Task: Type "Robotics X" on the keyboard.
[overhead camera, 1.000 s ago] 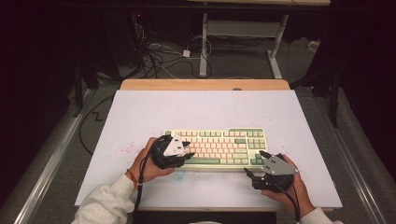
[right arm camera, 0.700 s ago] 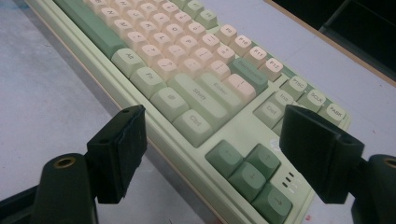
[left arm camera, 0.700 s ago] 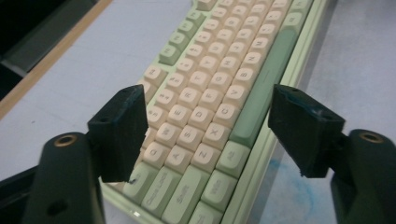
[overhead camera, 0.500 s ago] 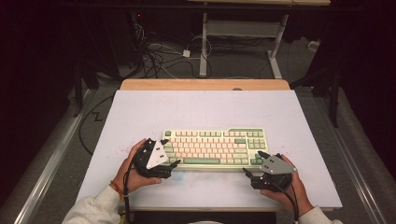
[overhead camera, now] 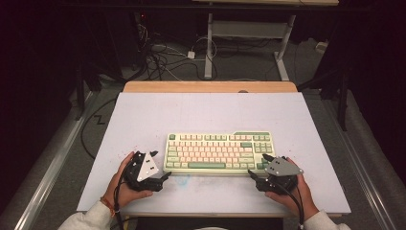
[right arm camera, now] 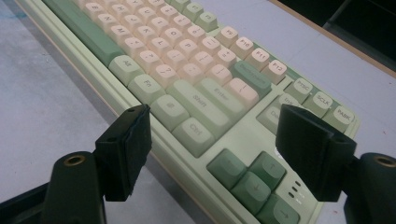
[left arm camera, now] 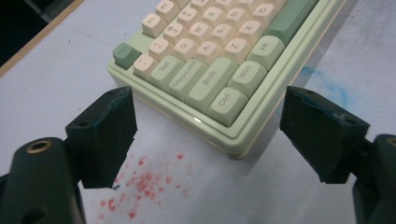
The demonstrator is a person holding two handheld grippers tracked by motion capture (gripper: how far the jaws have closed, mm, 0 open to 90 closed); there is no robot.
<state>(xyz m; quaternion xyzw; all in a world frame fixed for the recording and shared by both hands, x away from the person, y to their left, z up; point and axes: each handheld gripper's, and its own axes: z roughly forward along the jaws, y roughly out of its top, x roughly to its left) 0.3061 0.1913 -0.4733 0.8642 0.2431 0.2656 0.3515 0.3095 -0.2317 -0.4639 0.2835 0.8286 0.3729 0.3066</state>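
On the pale table top (overhead camera: 143, 115), high view: one green-and-cream keyboard (overhead camera: 218, 152) lying flat near the front edge, left gripper (overhead camera: 162, 178) just off its left end and right gripper (overhead camera: 253, 175) at its right front corner. Left gripper view: jaws wide apart and empty, the keyboard's Ctrl corner (left arm camera: 227, 106) framed between them without contact, red specks (left arm camera: 140, 182) beneath. Right gripper view: jaws equally spread around the arrow-key corner (right arm camera: 252, 179), nothing gripped; any grasp or shift of the keyboard appears not yet made.

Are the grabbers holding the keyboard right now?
No, nothing is held. The left gripper and right gripper both have open jaws, each pointing at a near corner of the keyboard without gripping it.
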